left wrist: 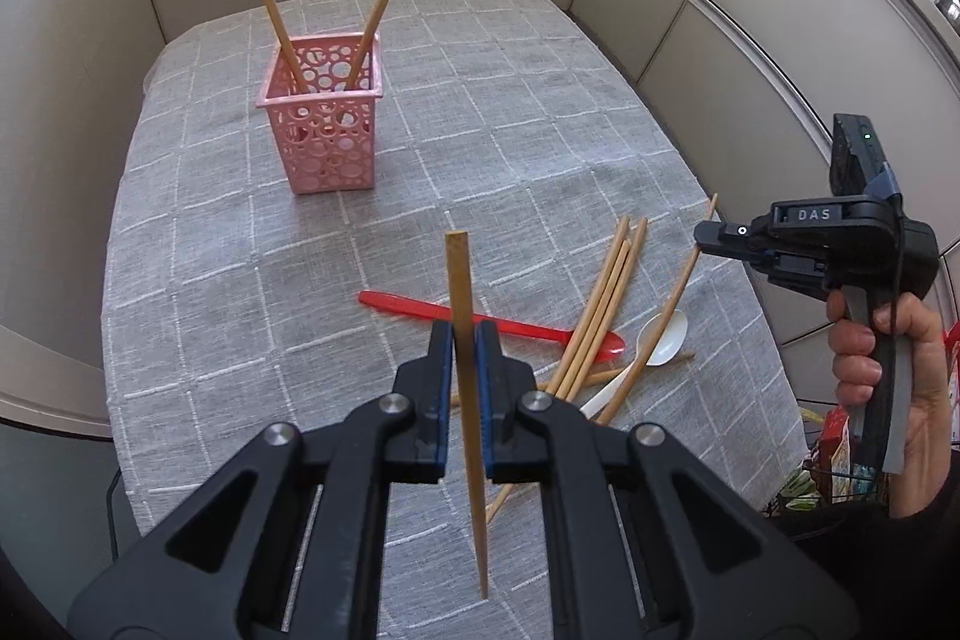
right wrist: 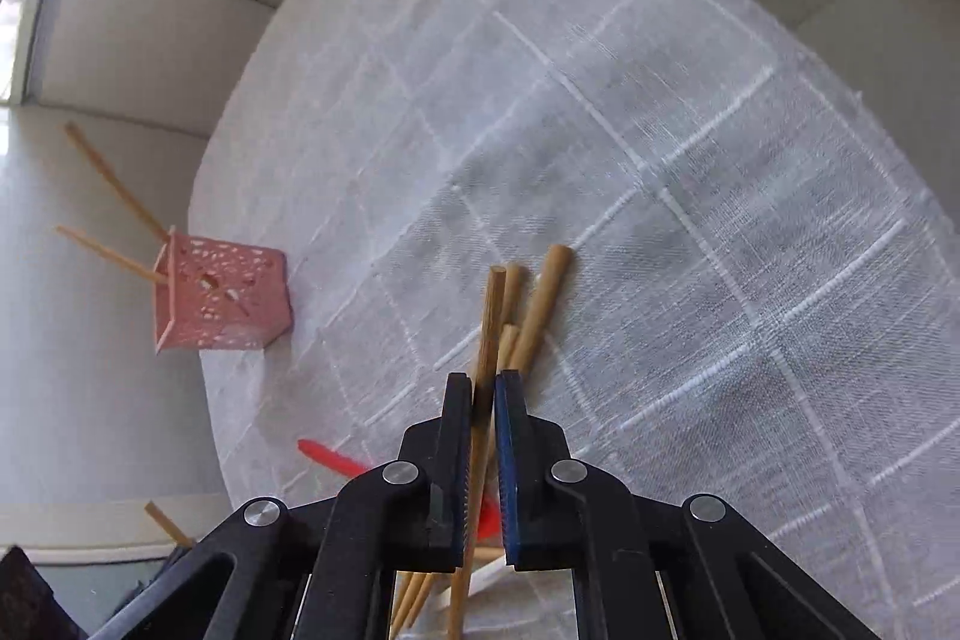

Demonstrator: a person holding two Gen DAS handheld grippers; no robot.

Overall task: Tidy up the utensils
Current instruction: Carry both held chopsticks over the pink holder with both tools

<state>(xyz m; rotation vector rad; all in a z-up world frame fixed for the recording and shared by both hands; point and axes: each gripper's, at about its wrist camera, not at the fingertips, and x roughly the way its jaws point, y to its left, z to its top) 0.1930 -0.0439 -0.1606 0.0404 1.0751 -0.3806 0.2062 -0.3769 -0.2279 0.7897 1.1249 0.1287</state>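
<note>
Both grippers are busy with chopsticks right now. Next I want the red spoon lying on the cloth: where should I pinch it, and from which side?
Grip the red spoon on its bare handle, the end pointing away from the chopstick pile. Its bowl end lies under those sticks, next to the white spoon, so it looks blocked. The handle lies flat on the tablecloth; come from above, fingers straddling its narrow width.

The tablecloth [left wrist: 516, 112] is seen as grey, crossed by a white grid. The basket [left wrist: 324, 124] is pink, pierced with circles. The chopsticks [left wrist: 606, 304] are tan. One spoon [left wrist: 492, 322] is red, another spoon [left wrist: 663, 337] white.
</note>
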